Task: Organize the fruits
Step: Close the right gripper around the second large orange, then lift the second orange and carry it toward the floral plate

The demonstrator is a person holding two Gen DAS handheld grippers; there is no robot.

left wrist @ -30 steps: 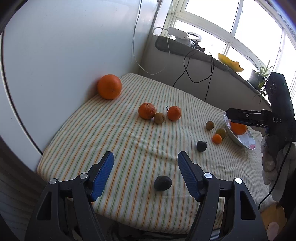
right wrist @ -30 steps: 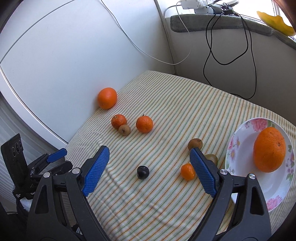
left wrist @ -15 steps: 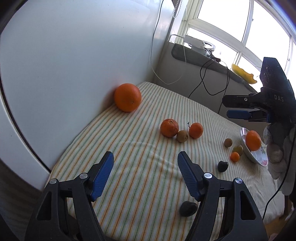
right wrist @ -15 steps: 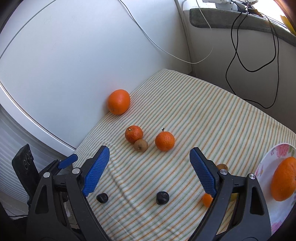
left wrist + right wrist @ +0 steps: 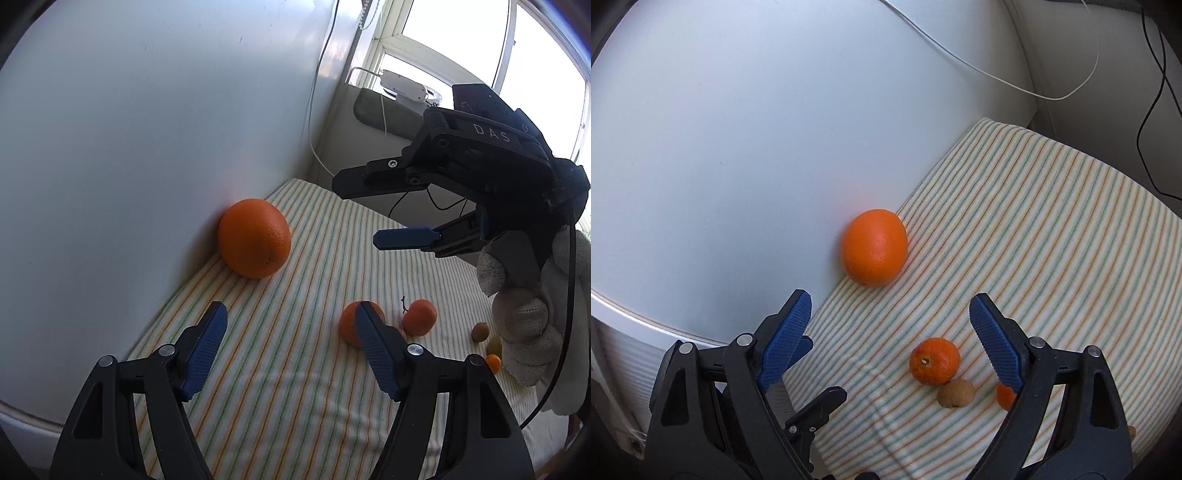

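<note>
While both tongs gape empty, left tongs (image 5: pixel 291 325), right tongs (image 5: pixel 890 321), large orange (image 5: pixel 874 247) against wall (image 5: pixel 738 129), striped cloth (image 5: pixel 1052 229)

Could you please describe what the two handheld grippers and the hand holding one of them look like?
Both the left gripper and right gripper have black angular plastic frames, silver pivot screws and blue ribbed finger pads. The right one's body reads DAS in white, with a black cable trailing. A white knitted glove covers its hand.

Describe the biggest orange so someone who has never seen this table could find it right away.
On the striped tablecloth, look along the edge by the white wall. The large orange rests there alone, against the wall. It is far bigger than the small orange and brown kiwi nearby.
</note>
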